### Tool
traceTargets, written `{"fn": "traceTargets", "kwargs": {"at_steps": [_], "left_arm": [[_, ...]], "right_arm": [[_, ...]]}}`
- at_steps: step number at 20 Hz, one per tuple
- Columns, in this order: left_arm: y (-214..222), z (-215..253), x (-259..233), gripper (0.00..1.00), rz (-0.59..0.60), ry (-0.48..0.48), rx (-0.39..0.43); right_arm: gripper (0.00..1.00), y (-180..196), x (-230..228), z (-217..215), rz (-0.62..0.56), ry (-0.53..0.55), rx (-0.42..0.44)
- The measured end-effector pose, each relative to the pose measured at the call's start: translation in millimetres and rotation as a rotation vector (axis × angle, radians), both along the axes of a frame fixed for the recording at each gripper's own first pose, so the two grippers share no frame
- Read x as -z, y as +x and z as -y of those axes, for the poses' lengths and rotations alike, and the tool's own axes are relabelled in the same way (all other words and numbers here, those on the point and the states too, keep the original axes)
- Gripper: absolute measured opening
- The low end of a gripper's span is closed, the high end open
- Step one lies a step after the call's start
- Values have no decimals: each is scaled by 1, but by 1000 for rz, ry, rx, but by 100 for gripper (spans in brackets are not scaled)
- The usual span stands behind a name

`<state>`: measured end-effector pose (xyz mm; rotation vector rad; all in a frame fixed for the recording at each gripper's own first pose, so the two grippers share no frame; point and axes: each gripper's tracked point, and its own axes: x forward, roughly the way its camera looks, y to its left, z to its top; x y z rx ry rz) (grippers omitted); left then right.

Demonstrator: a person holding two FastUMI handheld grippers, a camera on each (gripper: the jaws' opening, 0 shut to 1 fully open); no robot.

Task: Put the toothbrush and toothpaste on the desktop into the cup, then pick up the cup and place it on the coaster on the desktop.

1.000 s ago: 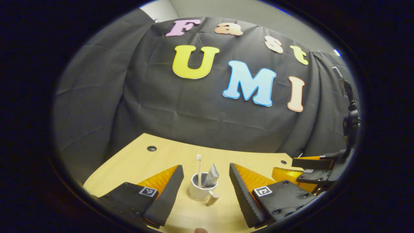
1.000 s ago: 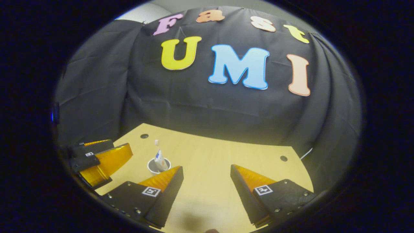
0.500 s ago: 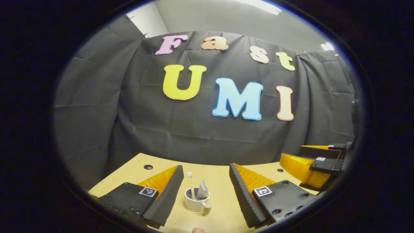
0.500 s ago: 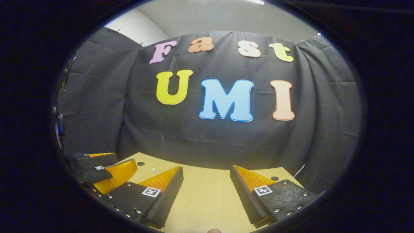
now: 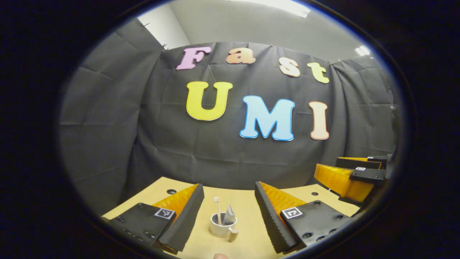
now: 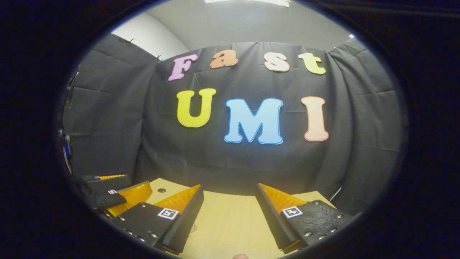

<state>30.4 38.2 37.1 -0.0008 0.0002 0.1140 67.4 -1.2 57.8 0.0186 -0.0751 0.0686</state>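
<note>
A white cup [image 5: 221, 230] with a pale handle stands upright on the wooden desktop [image 5: 248, 237]. The toothbrush [image 5: 216, 208] and the toothpaste tube [image 5: 230, 218] stand inside it, leaning on its rim. My left gripper [image 5: 229, 187] is open, and the cup sits low in the gap between its fingers, touching neither. My right gripper [image 6: 229, 187] is open over bare desktop [image 6: 230, 223] with nothing between its fingers. The right gripper [image 5: 346, 177] also appears at the right of the left gripper view, and the left gripper [image 6: 118, 190] at the left of the right gripper view.
The booth's black cloth wall rises just behind the desktop's far edge. Small dark holes [image 5: 171, 191] [image 6: 161, 190] mark the desktop's back corners. A white cable [image 6: 336, 192] hangs at the far right.
Both views have tilted upward, showing more wall and ceiling. The cup has sunk lower in the left gripper view and slipped from sight in the right gripper view. Both grippers stayed open.
</note>
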Motion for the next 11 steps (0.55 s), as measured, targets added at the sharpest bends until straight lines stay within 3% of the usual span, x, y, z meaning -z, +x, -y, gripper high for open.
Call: {"fn": "traceTargets", "kwargs": {"at_steps": [2, 11], "left_arm": [[-5, 1, 1, 95, 0, 4, -6], [-10, 2, 2, 92, 0, -4, -39]], "right_arm": [[89, -4, 1, 2, 1, -2, 0], [89, -9, 11, 6, -24, -5, -35]]}}
